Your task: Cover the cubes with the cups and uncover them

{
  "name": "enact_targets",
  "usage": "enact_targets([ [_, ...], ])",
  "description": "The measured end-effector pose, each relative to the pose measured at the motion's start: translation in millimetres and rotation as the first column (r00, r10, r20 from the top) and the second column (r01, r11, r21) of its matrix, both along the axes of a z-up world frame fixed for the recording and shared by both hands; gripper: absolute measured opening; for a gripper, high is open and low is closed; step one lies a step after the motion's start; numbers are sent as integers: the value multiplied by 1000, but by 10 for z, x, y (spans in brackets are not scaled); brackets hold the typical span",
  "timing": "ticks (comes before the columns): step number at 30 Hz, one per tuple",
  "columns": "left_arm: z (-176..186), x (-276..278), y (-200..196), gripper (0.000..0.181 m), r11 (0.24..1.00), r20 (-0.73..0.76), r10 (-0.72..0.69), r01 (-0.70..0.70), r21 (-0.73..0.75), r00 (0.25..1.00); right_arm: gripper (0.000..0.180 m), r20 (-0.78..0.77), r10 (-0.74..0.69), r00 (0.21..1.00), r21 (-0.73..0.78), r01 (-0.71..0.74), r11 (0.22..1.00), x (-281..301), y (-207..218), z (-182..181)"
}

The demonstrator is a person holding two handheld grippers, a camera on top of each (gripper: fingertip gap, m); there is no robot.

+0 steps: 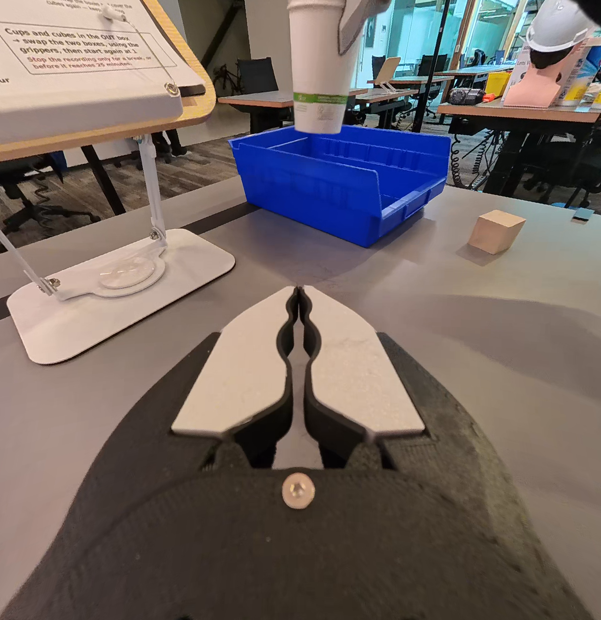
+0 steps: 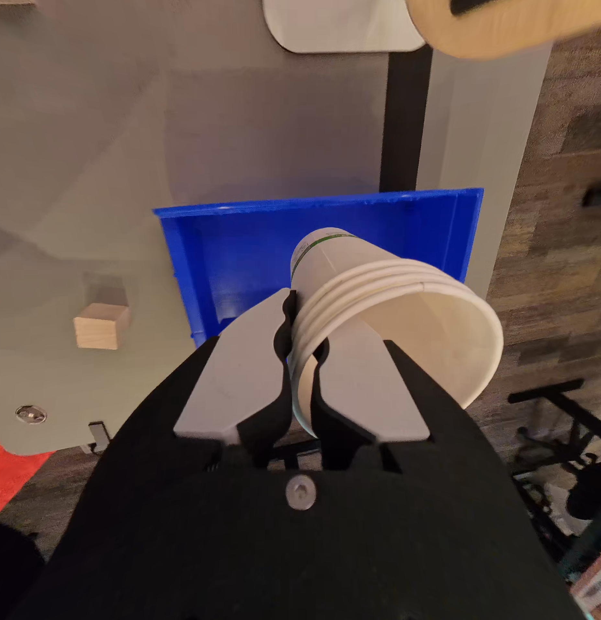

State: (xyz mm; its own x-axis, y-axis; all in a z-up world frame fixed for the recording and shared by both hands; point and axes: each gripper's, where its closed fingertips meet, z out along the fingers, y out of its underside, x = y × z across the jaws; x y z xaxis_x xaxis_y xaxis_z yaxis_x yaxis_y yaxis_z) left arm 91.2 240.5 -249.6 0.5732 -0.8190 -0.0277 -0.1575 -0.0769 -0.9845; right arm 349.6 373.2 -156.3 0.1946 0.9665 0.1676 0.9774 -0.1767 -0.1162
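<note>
A nested stack of white paper cups [image 2: 376, 302] hangs above the blue bin [image 2: 245, 255], its wall pinched near the rims by the right tool [image 2: 307, 322], one finger outside the stack and the other inside its mouth. The left tool [image 1: 297, 292] rests low over the grey bench [image 1: 426, 335], clenched on nothing, its tips meeting. In the left wrist view the stack shows high ahead of that tool, base down, over the bin's far side, while a single wooden cube [image 1: 495, 231] sits bare on the bench ahead and to the tool's right, just beside the bin. The work appears to stand at its opening step: cups fetched, no cube yet covered. The next move likely calls for the idle left tool to peel one cup from the stack while the right holds the rest firm, then for that cup to be turned mouth-down and lowered squarely over the cube; the thin paper wall could crumple under a hard squeeze. To the left tool's left stands a white tilted stand [image 1: 124, 278] bearing an instruction sheet [image 1: 74, 50]. Beyond the bench lies an open office with long desks, dark chairs, glass partitions and patterned carpet; a white hard hat [image 1: 557, 27] on a dummy head sits on a far desk to the right.
</note>
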Motion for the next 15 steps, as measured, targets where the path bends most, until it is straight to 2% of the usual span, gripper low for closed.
enact_targets([
  [8, -52, -28, 82, 0, 1000, 3, 3, -3, -16, 1000, 7, 38, -130, 991, -66, 132, 989, 392, 622, -589],
  [15, -99, 8, 90, 0, 999, 7, -15, 15, -42, 1000, 7, 74, -188, 979, -133, 197, 971, 615, 865, -1015],
])
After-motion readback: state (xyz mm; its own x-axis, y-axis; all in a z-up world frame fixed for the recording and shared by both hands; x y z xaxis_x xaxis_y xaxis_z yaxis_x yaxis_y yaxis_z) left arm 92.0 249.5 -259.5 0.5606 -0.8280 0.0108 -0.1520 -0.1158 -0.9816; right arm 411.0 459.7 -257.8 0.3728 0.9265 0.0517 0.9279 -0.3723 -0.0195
